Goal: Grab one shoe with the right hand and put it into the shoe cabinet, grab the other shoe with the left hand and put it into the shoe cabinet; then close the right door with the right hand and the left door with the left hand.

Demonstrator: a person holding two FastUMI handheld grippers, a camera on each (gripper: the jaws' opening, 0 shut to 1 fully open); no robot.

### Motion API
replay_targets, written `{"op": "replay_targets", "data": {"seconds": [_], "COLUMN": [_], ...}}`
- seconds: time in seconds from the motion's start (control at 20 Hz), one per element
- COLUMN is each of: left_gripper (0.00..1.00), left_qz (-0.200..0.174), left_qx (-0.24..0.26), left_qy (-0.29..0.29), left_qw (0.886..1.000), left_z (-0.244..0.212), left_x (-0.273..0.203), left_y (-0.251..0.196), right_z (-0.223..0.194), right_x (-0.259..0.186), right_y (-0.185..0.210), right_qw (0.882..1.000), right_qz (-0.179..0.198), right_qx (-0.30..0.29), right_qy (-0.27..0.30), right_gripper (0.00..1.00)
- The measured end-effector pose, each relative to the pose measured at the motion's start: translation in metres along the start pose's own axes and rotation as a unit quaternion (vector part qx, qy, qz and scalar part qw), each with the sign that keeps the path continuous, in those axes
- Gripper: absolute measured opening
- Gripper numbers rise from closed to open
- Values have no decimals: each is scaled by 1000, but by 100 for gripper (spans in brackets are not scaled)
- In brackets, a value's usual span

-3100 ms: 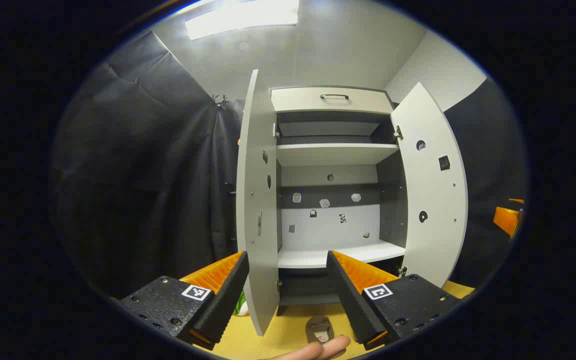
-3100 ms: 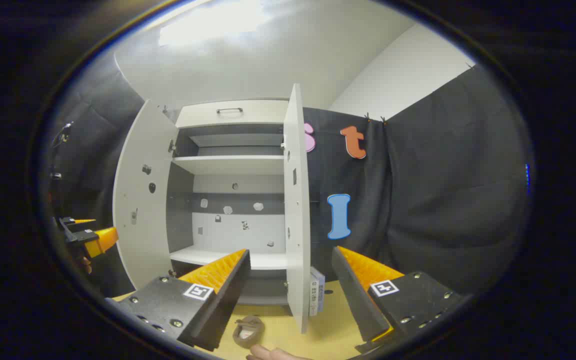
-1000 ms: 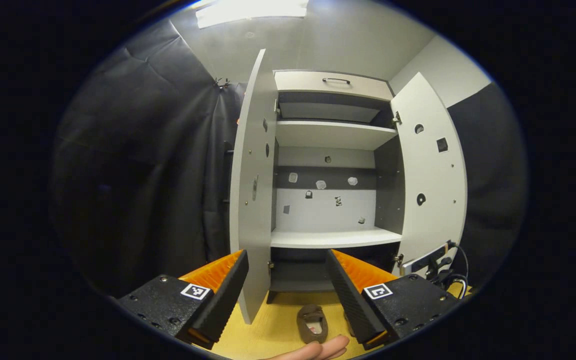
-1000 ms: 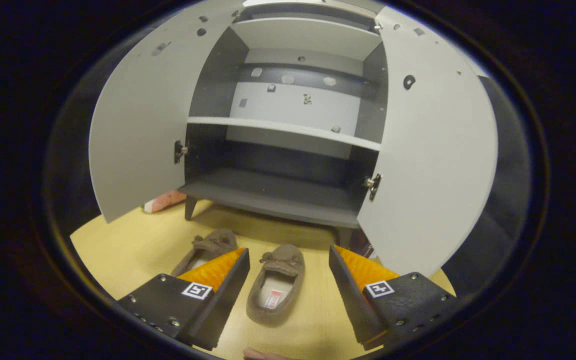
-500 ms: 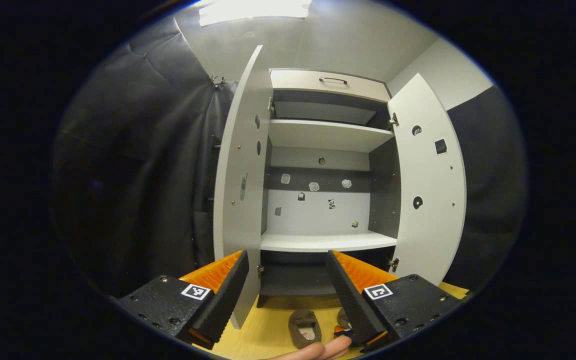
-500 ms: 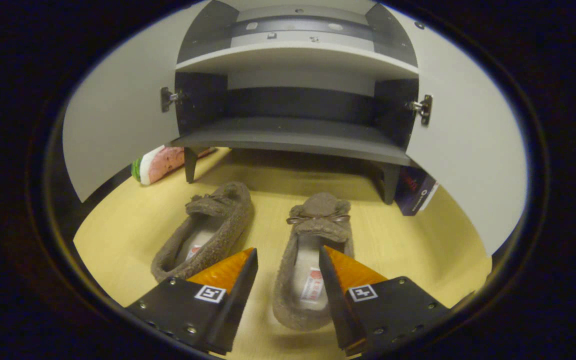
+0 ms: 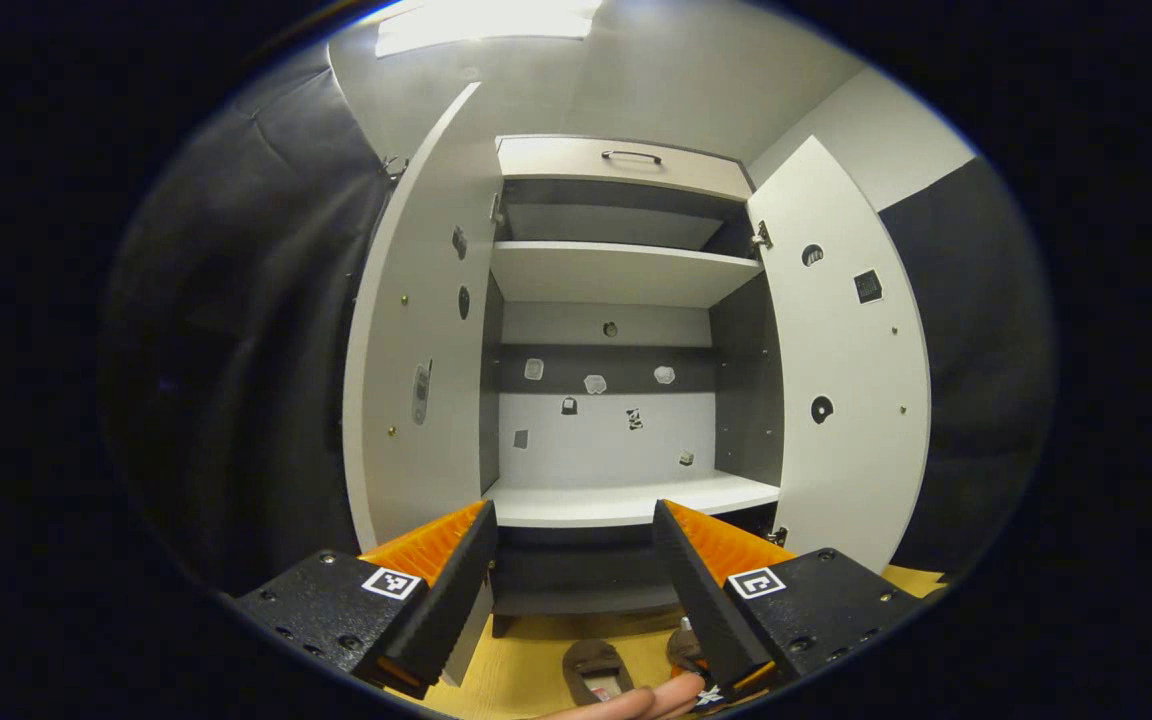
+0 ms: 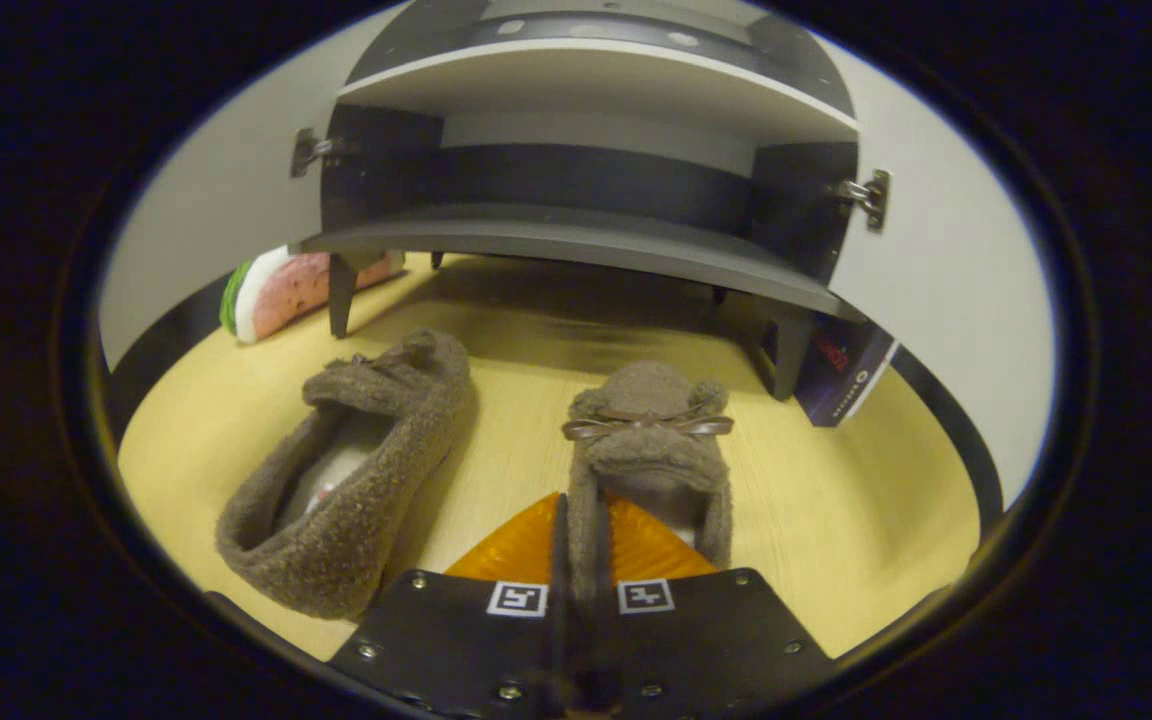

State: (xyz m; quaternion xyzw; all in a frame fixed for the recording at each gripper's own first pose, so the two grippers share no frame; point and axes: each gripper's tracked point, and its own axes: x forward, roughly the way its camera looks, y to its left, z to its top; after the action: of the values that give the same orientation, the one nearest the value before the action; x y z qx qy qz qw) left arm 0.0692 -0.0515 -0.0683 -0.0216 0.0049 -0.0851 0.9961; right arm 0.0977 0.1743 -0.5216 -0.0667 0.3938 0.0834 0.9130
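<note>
Two brown fuzzy slippers lie on the yellow floor before the open shoe cabinet [image 8: 576,245]. In the right gripper view, my right gripper [image 8: 581,535] is shut on the right slipper [image 8: 648,430], pinching its left side wall near the heel. The left slipper [image 8: 366,490] lies beside it, tilted and untouched. In the left gripper view, my left gripper [image 7: 573,515] hangs open and holds nothing, facing the cabinet [image 7: 626,275] from higher up. Both slippers [image 7: 591,668] show small on the floor between its fingers.
Both cabinet doors stand wide open, the left door [image 7: 416,350] and the right door [image 7: 851,380]. A watermelon-slice toy [image 8: 281,285] lies by the cabinet's left leg and a dark box [image 8: 841,370] by its right leg. A fingertip [image 7: 636,705] shows at the bottom.
My right gripper has dropped lower and shut on the right slipper's side wall. My left gripper has drifted a little, so the cabinet now sits more squarely ahead; it stays open.
</note>
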Motion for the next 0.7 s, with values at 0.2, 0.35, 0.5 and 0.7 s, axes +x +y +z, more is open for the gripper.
{"op": "replay_targets", "data": {"seconds": [0.2,0.35,0.5,0.7], "left_gripper": [96,95,96,96], "left_qz": [-22,-25,-6,1], "left_qx": [-9,-5,1,4], "left_qy": [13,18,19,30], "left_qw": [1000,1000,1000,1000], "left_z": [-13,-21,-36,-61], "left_x": [9,15,21,28], "left_y": [-12,-15,-8,-5], "right_z": [2,6,16,41], "right_x": [-5,-9,-23,-55], "right_y": [1,1,-7,-17], "right_qw": [999,997,995,992], "right_qz": [33,58,75,99], "right_qx": [24,50,68,74], "right_qy": [-6,-12,-25,-39], "right_gripper": [7,2,1,1]}}
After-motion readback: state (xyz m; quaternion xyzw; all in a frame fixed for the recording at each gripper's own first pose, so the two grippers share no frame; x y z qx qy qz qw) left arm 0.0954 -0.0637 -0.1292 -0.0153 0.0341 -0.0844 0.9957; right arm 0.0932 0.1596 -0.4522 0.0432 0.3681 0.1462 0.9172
